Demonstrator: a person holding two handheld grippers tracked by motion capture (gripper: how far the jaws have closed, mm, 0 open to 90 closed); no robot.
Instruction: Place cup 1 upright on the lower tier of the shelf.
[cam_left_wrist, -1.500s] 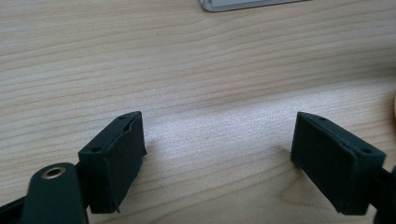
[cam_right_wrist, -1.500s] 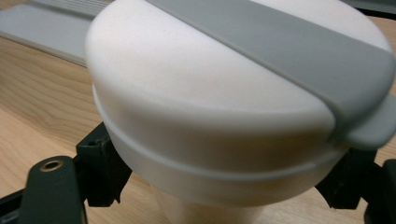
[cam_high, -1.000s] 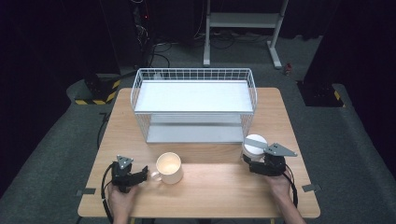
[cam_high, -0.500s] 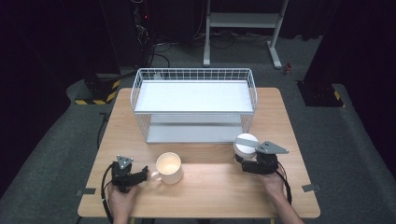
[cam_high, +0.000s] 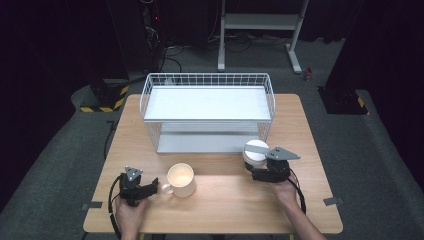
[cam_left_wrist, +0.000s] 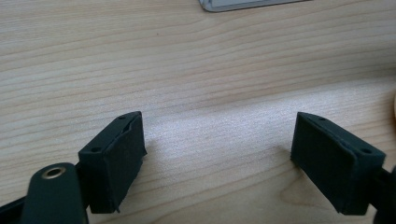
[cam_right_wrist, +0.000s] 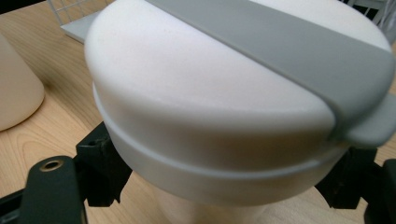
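Note:
A cream mug (cam_high: 181, 179) stands on the wooden table (cam_high: 225, 205), handle pointing left. Just left of that handle, my left gripper (cam_high: 154, 186) rests on the table; its own view shows the gripper (cam_left_wrist: 217, 158) open with only bare wood between the jaws. A white round container (cam_high: 255, 151) with a grey band across its lid sits right of centre, in front of the rack. My right gripper (cam_high: 256, 170) is shut on its lower part. In the right gripper view the container (cam_right_wrist: 224, 93) looms close, a jaw on each side, with the mug (cam_right_wrist: 16, 93) at the far left.
A white wire rack (cam_high: 207, 112) with two shelves stands at the back middle of the table, its lower shelf open toward me. Dark floor, cables and a metal stand surround the table.
My right gripper has carried the white container leftward and a little toward the rack. The left gripper and the mug have stayed put.

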